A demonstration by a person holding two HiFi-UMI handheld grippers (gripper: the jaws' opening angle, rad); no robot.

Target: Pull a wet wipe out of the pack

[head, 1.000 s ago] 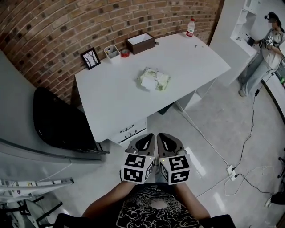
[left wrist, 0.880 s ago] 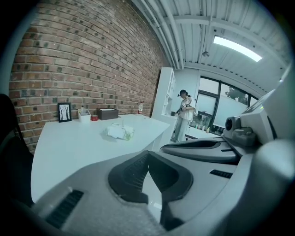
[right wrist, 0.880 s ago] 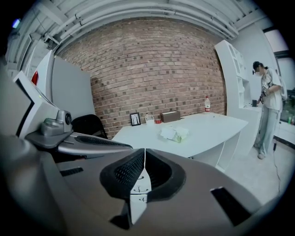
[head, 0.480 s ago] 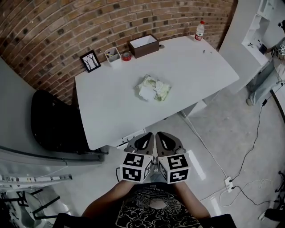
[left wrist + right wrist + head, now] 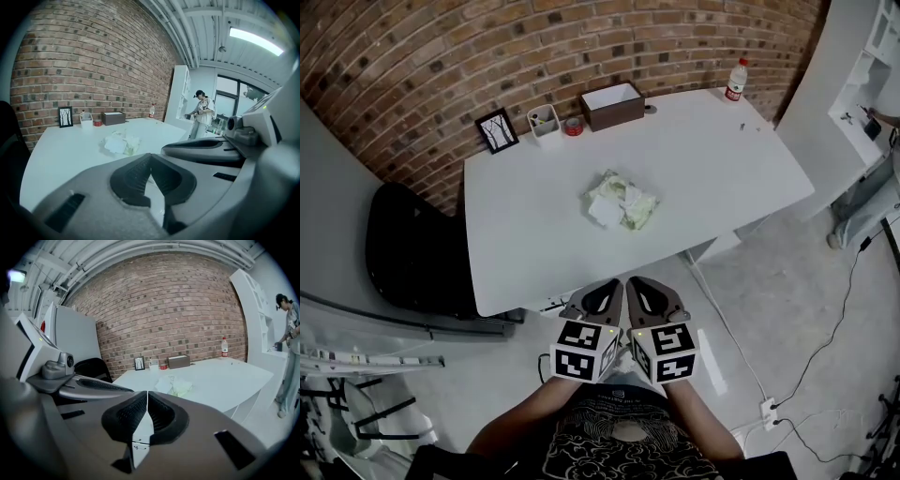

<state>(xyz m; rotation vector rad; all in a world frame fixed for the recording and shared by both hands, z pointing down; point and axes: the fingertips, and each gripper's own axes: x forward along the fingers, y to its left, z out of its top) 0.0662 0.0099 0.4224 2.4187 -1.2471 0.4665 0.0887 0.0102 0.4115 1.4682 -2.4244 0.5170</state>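
Here, the crumpled pale-green wipe pack (image 5: pixel 622 202), apparently with a white sheet protruding, lies mid-table (image 5: pixel 722 159). A brown box (image 5: pixel 612 105) and picture frame (image 5: pixel 498 129) stand behind it. The left gripper (image 5: pixel 609 291) and right gripper (image 5: pixel 642 291) are well apart from the pack, jaws together and empty.

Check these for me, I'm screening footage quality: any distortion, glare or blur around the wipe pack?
Head view: fisheye bows the table edges, wipe pack sharp. Left gripper view: ceiling light glares, corners vignetted. Right gripper view: brick wall bulges, pack small but clear.
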